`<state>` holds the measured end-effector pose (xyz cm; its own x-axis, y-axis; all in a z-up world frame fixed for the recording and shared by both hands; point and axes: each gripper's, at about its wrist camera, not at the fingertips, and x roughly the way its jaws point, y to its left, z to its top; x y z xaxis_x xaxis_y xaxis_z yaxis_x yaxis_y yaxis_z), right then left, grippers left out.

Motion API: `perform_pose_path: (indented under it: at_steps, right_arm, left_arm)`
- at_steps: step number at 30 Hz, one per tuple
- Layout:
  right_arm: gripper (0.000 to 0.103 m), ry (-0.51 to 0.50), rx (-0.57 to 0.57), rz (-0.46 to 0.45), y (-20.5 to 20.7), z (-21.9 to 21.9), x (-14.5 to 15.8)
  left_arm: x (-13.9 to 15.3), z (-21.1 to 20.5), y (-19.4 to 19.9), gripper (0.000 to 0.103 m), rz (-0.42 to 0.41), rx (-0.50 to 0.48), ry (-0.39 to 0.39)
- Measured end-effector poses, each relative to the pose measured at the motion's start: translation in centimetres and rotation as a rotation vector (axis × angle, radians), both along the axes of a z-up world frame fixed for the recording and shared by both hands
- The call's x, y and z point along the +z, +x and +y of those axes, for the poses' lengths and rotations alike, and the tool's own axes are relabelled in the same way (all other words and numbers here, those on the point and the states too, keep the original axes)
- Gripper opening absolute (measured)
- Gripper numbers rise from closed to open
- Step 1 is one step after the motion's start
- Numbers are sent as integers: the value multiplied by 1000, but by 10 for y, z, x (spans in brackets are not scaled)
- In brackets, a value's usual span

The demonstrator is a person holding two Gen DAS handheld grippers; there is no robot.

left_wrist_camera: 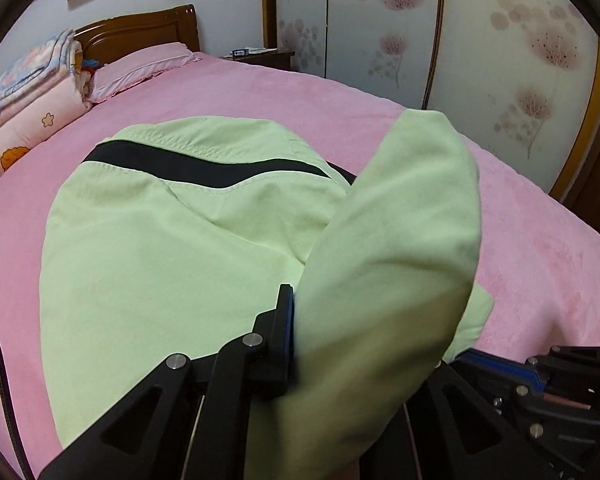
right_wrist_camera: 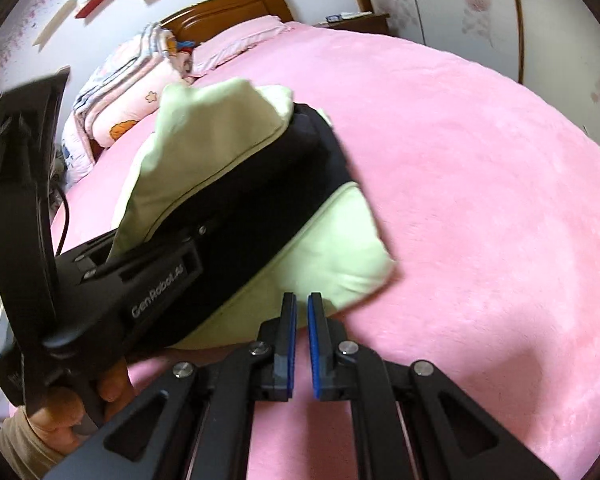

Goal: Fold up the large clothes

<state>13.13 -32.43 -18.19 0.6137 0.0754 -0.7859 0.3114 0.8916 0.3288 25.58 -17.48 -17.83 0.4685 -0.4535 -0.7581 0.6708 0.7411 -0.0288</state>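
With our left gripper (left_wrist_camera: 300, 336) pinching a raised flap of the green garment (left_wrist_camera: 172, 248) and our right gripper (right_wrist_camera: 302, 340) nearly closed, empty, just behind it, the flap could slip free and undo the fold.

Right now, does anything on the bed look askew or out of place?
Only mid-fold disorder: a flap of the light green garment with black band stands lifted off the pink bedspread, pinched in the left gripper. The right gripper is shut and empty. Nothing damaged.

Home bedroom, pink-covered bed (left_wrist_camera: 260, 92), wooden headboard (left_wrist_camera: 140, 32), pillow (left_wrist_camera: 140, 68), floral wardrobe doors (left_wrist_camera: 500, 40)
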Motion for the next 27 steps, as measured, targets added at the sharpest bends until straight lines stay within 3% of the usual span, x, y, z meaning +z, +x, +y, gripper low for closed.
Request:
perform_pose_path:
  at_steps: [3,6,8,11,13,16,19,22,27]
  right_arm:
    - [6,-10,-10,0,4,-3,1]
    - [6,-14,-22,-11,3,-9,11]
    - [6,-10,-28,-22,2,-16,21]
    - [12,19,-39,-41,-2,-26,37]
    - [31,34,-44,-57,-1,-32,46]
    - [46,52,-37,-99,6,-40,62]
    - [46,56,-13,-127,16,-39,77]
    - [47,63,39,-108,33,-32,81]
    - [47,43,109,3,69,-16,66]
  left_arm:
    - [6,-1,7,12,29,1,-8]
    - [24,-10,3,34,76,-9,-47]
    - [35,-4,-8,63,109,-20,-97]
    - [59,18,-21,80,117,-14,-185]
    - [74,35,-25,84,113,5,-233]
    - [88,71,-16,87,110,117,-290]
    - [78,98,5,87,137,261,-274]
    - [48,121,28,87,191,415,-179]
    - [8,138,46,87,247,501,-116]
